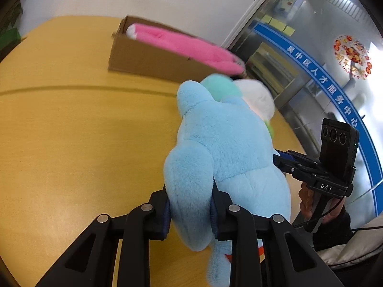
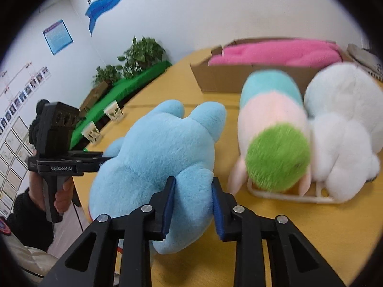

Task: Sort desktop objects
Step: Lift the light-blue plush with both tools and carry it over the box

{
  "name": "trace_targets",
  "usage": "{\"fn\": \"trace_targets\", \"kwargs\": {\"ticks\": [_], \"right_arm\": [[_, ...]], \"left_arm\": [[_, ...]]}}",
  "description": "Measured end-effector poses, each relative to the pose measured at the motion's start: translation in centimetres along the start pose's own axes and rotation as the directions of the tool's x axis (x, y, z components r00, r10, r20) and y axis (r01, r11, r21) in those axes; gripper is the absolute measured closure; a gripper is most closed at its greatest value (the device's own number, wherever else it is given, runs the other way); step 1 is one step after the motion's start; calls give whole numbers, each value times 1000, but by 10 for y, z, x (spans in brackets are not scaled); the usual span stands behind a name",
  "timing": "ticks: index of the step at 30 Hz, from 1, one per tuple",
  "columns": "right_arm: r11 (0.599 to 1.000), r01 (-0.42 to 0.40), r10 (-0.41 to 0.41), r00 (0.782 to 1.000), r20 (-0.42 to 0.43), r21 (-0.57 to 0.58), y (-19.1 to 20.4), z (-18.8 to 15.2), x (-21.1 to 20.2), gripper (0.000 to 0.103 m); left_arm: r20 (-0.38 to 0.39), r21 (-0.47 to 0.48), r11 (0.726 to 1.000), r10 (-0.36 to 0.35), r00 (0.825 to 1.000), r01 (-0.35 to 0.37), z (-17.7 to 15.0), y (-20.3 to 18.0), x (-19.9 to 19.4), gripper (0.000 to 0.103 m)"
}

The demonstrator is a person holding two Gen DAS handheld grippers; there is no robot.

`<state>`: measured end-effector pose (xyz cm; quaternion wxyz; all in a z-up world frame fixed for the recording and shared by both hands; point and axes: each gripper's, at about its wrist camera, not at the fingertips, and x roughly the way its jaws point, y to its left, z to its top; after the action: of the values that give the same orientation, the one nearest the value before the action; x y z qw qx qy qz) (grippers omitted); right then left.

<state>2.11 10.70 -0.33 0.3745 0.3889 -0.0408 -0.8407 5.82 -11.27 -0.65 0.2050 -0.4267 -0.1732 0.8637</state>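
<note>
Both grippers, left gripper (image 1: 190, 211) and right gripper (image 2: 192, 205), clamp the blue plush toy (image 2: 158, 153); cardboard box (image 2: 239, 76) at one o'clock, apparently holding pink plush (image 2: 275, 52).

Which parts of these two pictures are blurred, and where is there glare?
Left wrist view: the pink plush and cardboard box are smeared; the glass wall shows reflections. Right wrist view: the green-headed plush and white plush are blurred; the blue plush is sharp.

Left wrist fisheye looks along its fingers, close behind the blue plush toy (image 1: 222, 157), cardboard box (image 1: 148, 57) upper centre. Right wrist fisheye faces it from the opposite flank; both share toy, box, table (image 1: 71, 131).
</note>
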Motion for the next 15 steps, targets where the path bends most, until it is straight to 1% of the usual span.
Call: {"fn": "trace_targets", "kwargs": {"ticks": [4,7,8,10,12,15], "right_arm": [[998,31,-26,996,88,-51,-1,37,-25,76],[992,68,-53,989,141,-104,-6,80,-36,76],[989,82,-62,985,160,-124,-8,97,-38,76],[982,103,-72,979,192,-158,-12,128,-41,76],[976,120,-78,972,221,-183,-19,166,-40,76],[967,136,-82,967,243,-214,-37,228,-32,76]], "left_arm": [[79,76,997,-21,997,15,47,-21,-13,76],[139,131,991,-49,989,30,101,-32,-19,76],[155,154,988,-46,987,22,117,-35,-20,76],[192,194,981,-39,981,1,160,-38,-22,76],[213,199,980,-29,977,-14,200,-29,-13,76],[245,205,978,-15,969,-37,261,-15,0,76]]}}
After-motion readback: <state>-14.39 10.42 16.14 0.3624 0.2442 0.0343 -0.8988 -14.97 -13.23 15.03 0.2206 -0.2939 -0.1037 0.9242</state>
